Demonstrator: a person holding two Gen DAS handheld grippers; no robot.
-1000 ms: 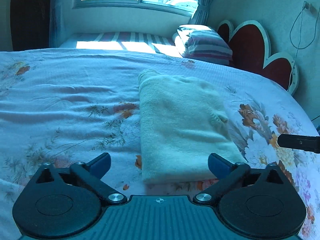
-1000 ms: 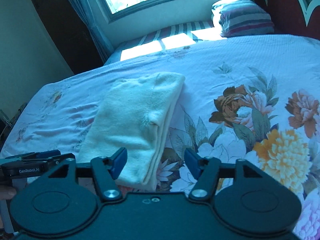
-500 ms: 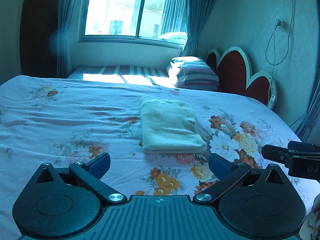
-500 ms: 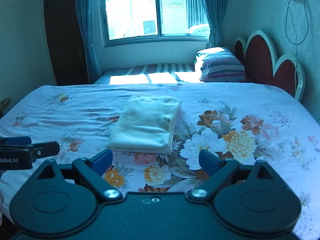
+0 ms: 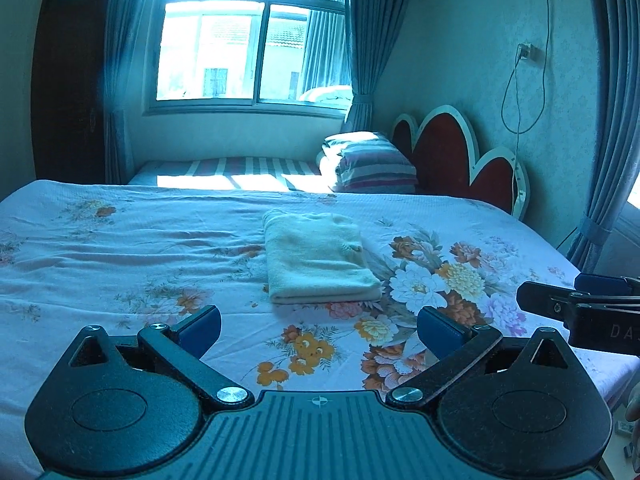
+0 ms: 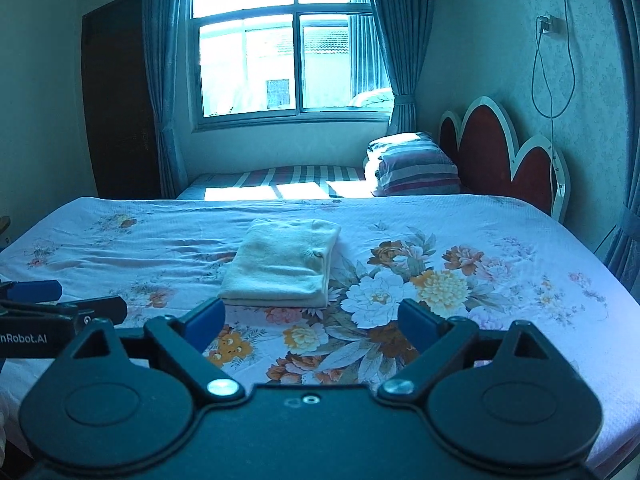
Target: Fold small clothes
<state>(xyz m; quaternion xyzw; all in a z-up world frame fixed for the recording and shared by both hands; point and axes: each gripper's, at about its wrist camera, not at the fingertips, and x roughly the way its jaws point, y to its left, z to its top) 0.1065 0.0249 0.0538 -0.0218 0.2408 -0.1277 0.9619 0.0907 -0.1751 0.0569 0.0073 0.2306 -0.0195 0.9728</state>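
A pale yellow garment (image 5: 316, 256) (image 6: 282, 264) lies folded into a neat rectangle in the middle of the floral bedsheet (image 5: 120, 248) (image 6: 500, 264). My left gripper (image 5: 318, 326) is open and holds nothing; it hangs over the near part of the bed, well short of the garment. My right gripper (image 6: 312, 320) is also open and holds nothing, at about the same distance from the garment. Each gripper shows at the other view's edge: the right gripper (image 5: 580, 304) at the right, the left gripper (image 6: 60, 304) at the left.
A striped pillow (image 5: 368, 162) (image 6: 416, 164) lies against the red headboard (image 5: 460, 156) (image 6: 504, 160) at the back right. A striped mattress (image 5: 232, 170) sits under the window (image 5: 252, 40). Curtains (image 5: 612, 120) hang at the right; a dark wardrobe (image 6: 116, 100) stands at the left.
Both grippers have drawn back from the folded garment and risen, so it now looks smaller and farther off. The right gripper's jaws spread wider. The garment has stayed in place.
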